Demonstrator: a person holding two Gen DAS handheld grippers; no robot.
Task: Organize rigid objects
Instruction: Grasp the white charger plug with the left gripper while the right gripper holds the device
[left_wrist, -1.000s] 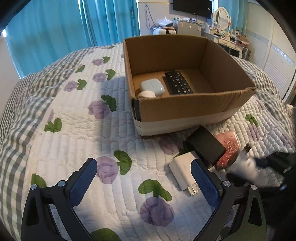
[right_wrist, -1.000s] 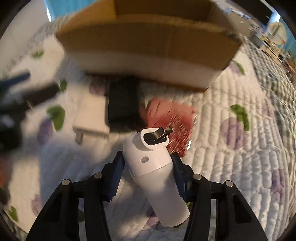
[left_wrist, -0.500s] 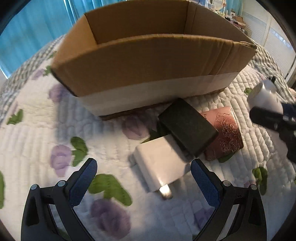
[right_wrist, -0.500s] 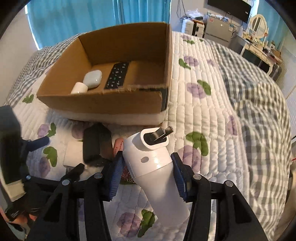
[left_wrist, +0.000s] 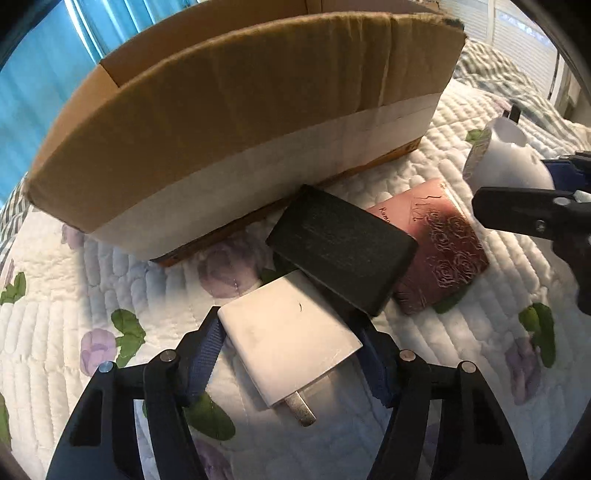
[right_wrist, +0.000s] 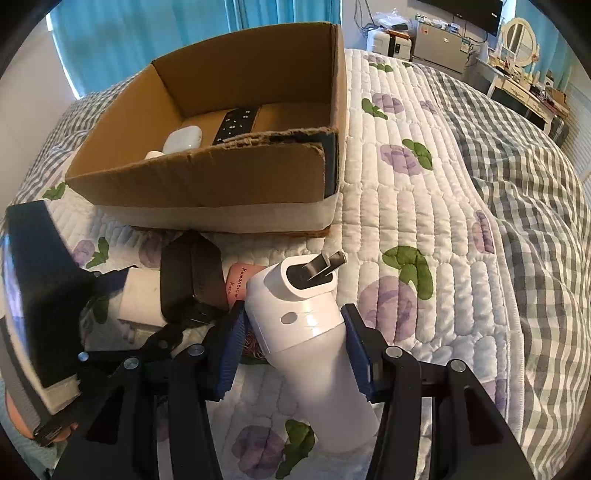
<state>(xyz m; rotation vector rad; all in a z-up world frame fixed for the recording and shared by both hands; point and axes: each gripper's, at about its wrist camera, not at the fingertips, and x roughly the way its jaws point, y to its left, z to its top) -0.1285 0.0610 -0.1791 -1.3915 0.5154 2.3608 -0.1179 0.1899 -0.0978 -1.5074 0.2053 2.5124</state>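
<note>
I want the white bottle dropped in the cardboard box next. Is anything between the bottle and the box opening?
Only the box's own near wall. The right gripper holds the white bottle below that rim, so it probably must rise over it. Inside the cardboard box, the remote and white case sit left; the right part looks bare.

Both grippers are black plastic frames with open triangular cut-outs and round silver screws at the joints. The left gripper (left_wrist: 291, 354) and right gripper (right_wrist: 295, 350) carry dark blue ribbed pads on their fingers (right_wrist: 229, 354).
</note>
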